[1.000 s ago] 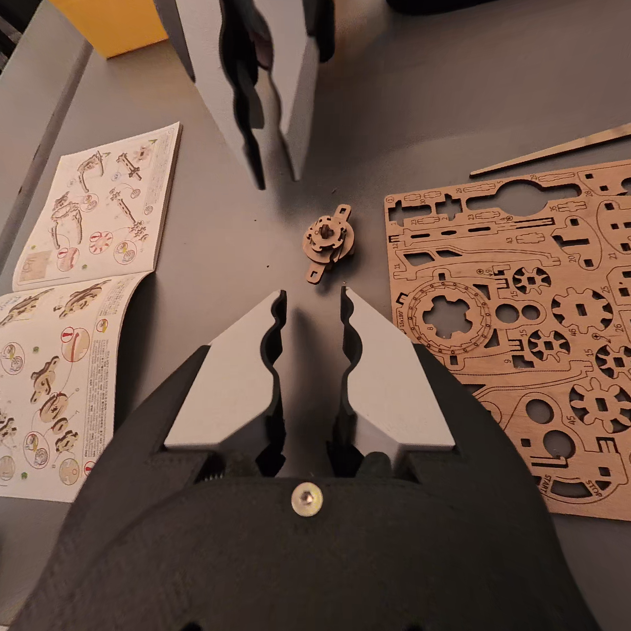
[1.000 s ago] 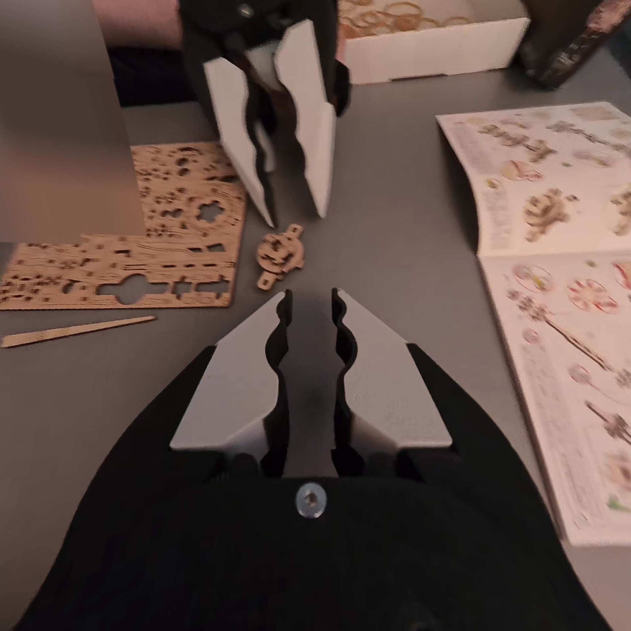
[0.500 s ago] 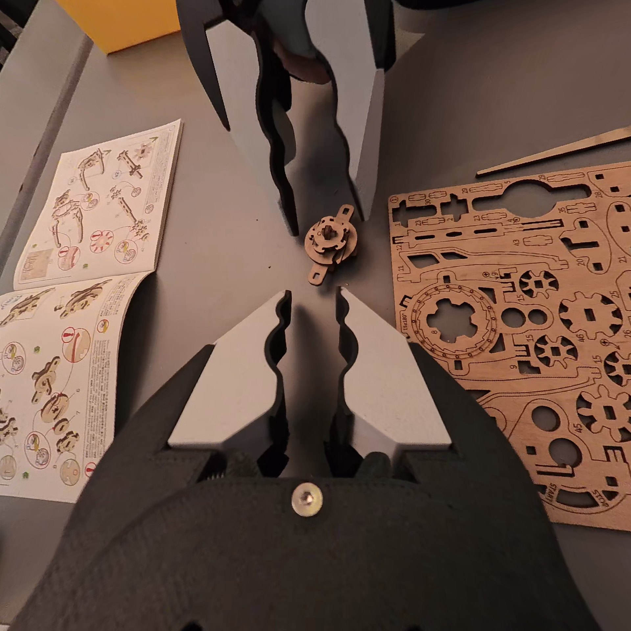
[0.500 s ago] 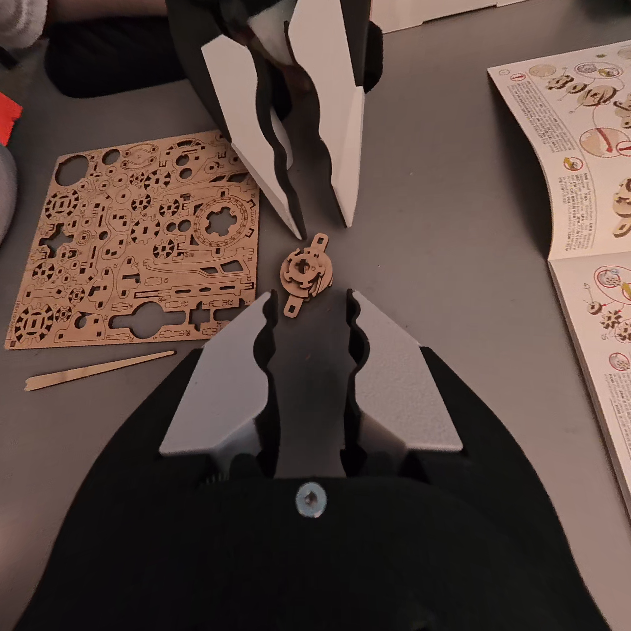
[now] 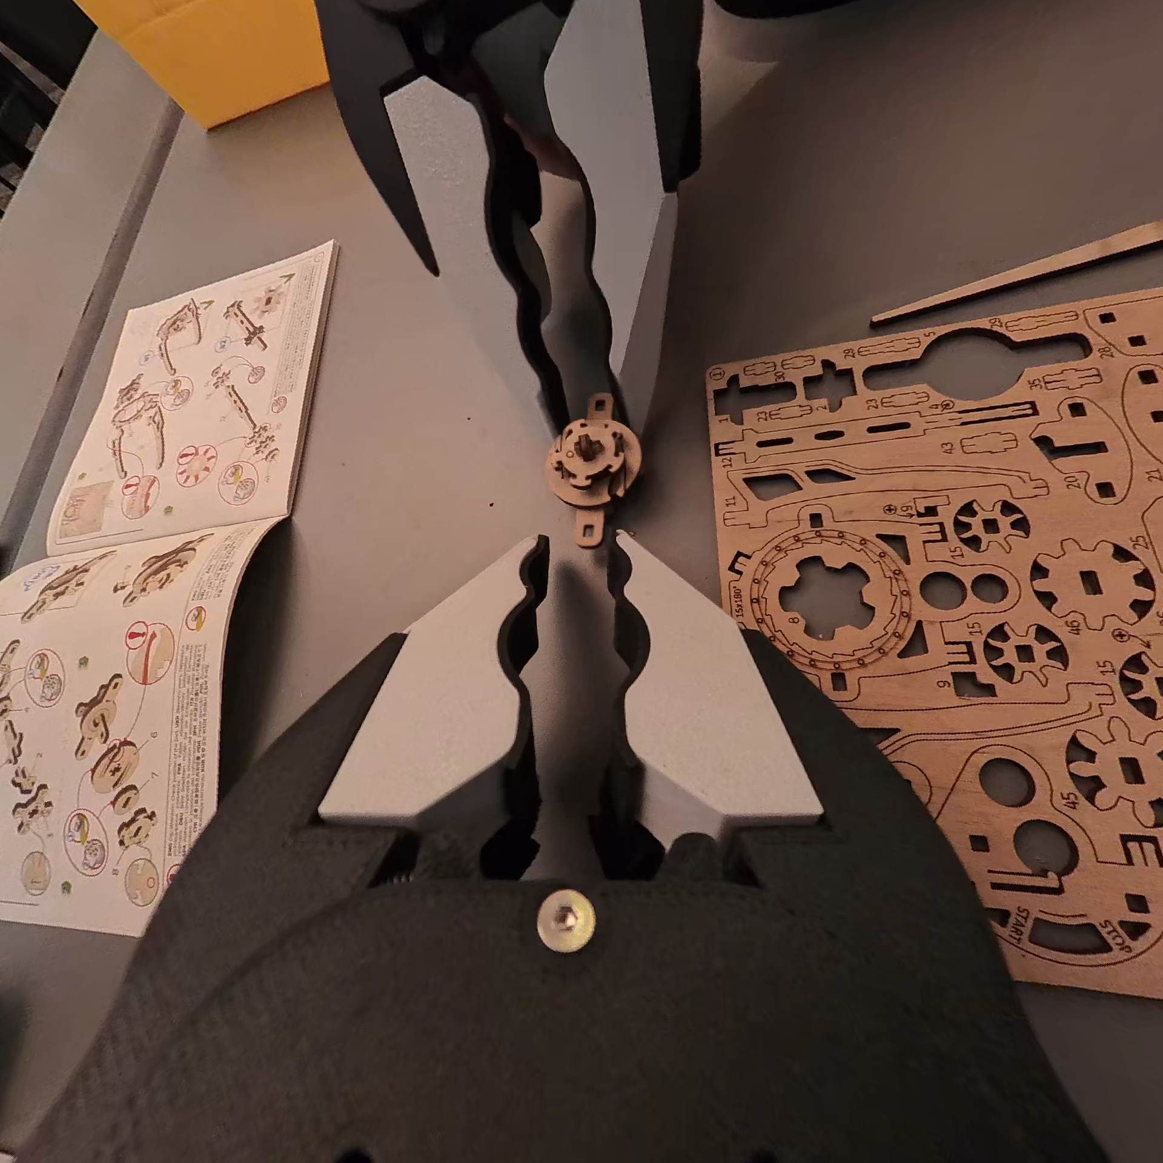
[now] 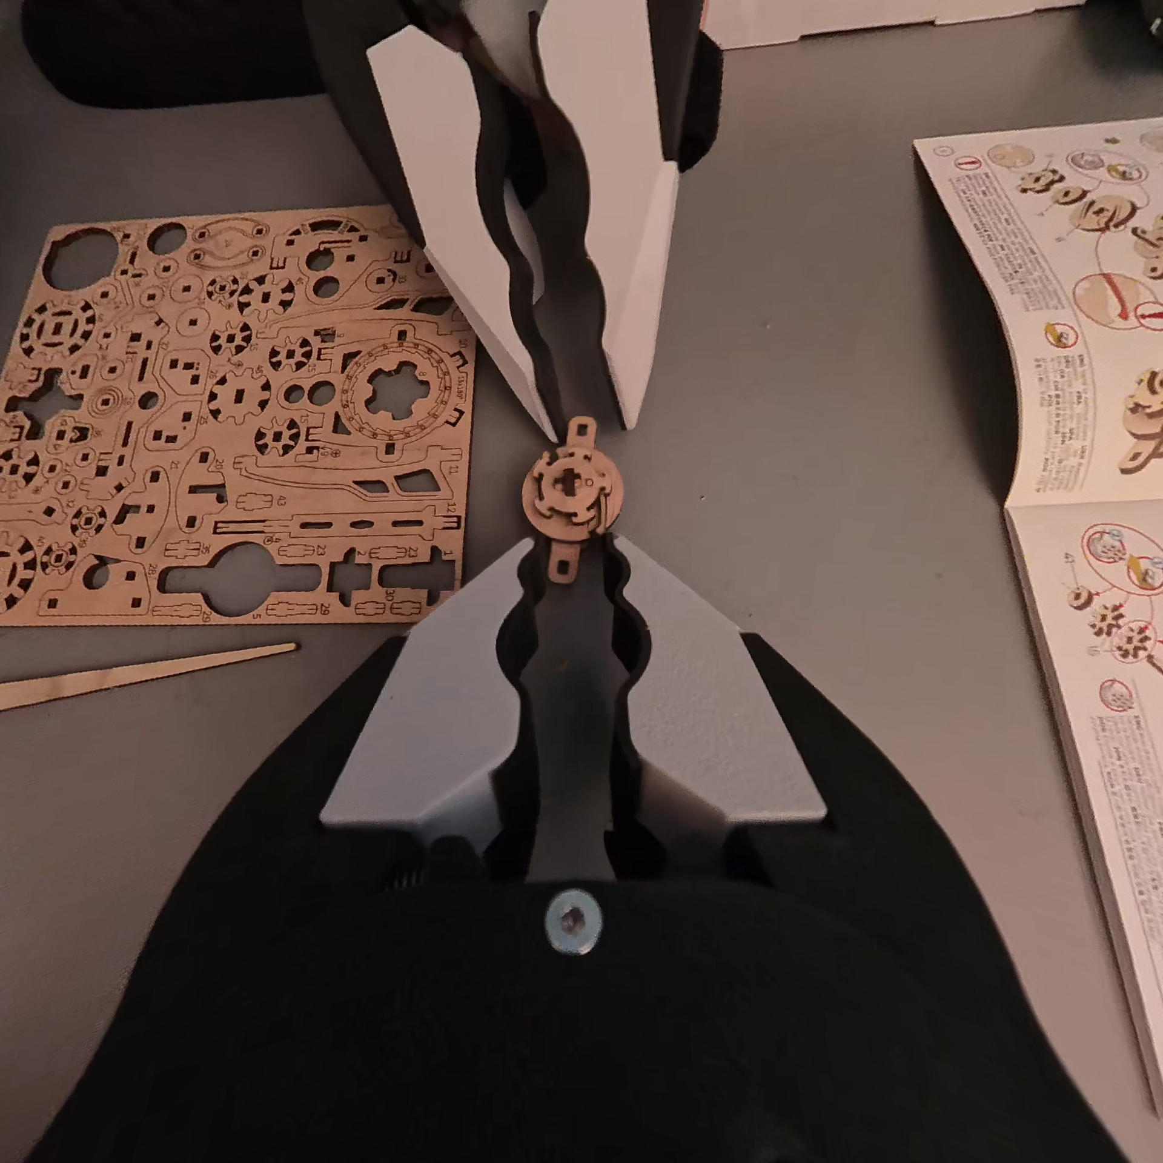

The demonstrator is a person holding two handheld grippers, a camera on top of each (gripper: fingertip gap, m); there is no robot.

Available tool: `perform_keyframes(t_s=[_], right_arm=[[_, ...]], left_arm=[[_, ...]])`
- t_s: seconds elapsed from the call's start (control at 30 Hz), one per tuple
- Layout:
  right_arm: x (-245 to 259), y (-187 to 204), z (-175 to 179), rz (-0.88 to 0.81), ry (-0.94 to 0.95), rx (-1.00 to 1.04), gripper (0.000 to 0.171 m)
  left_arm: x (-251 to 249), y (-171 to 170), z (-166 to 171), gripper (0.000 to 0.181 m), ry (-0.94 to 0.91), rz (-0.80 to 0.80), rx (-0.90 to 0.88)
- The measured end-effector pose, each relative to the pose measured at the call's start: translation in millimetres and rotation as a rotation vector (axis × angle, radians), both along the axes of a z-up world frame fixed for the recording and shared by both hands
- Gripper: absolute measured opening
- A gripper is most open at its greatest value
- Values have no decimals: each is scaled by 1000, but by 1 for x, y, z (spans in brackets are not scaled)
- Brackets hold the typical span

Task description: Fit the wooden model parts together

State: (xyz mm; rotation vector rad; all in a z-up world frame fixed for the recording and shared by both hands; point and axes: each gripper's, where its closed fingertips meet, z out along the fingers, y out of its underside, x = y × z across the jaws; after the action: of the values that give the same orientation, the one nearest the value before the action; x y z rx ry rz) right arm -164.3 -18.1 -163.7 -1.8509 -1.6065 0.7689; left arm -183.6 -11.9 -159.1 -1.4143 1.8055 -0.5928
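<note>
Round wooden sub-assy (image 5: 591,471) flat on grey desk (image 5: 403,440), between both tips. Left hand-held gripper (image 5: 579,544) agape, nothing held; right hand-held gripper (image 6: 566,544) agape too, straddling assy's near tab. Part sheet (image 5: 982,566) beside.

Left gripper (image 5: 578,546), right gripper (image 6: 566,546): tips facing, jaws parted.

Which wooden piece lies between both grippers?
The small round assembled wooden hub, flanked by left gripper and right gripper; the flat cut-out sheet lies aside.
</note>
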Motion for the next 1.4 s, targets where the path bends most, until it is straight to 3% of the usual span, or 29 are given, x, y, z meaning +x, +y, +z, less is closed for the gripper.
perform_keyframes(t_s=[0.3, 0.33, 0.73, 1.03, 1.17, 1.4], right_arm=[[1, 12, 1, -43, 2, 59, 14], [2, 15, 1, -55, 3, 67, 8], [6, 23, 1, -67, 24, 78, 8], [9, 35, 1, -132, 31, 70, 8], [11, 35, 2, -125, 51, 60, 24], [15, 39, 32, -129, 194, 86, 35]], left_arm=[[0, 2, 0, 20, 0, 10, -9], [0, 2, 0, 21, 0, 12, -9], [-2, 14, 2, 38, -7, 76, -26], [-4, 20, 2, 39, -7, 102, -27], [-6, 25, 2, 43, -4, 126, -43], [-12, 30, 18, 43, -73, 163, -202]])
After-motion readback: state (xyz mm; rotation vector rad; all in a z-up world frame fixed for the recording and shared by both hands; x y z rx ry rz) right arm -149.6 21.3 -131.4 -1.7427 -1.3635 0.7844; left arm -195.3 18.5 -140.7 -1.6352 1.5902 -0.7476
